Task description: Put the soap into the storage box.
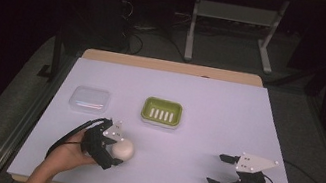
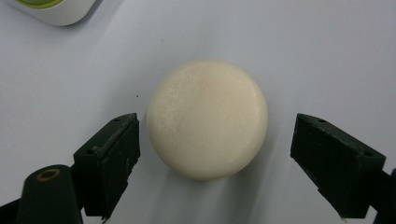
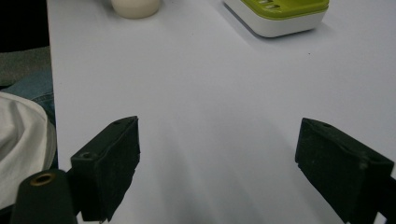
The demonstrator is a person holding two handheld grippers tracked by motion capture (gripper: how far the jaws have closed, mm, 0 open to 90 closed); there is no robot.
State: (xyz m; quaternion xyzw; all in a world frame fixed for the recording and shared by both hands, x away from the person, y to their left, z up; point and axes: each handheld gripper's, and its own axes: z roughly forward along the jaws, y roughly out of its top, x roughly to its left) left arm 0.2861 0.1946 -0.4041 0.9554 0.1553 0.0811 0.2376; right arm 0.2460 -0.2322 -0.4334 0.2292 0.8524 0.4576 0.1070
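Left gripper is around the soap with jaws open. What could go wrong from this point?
1. The round white soap has a smooth, curved side; as the left gripper closes, it may squirt out or roll away across the table.
2. The soap sits nearer one jaw than the other in the left gripper view, so the closing jaw may push it sideways before both grip.
3. The green soap dish is small, so a loose hold may miss it.
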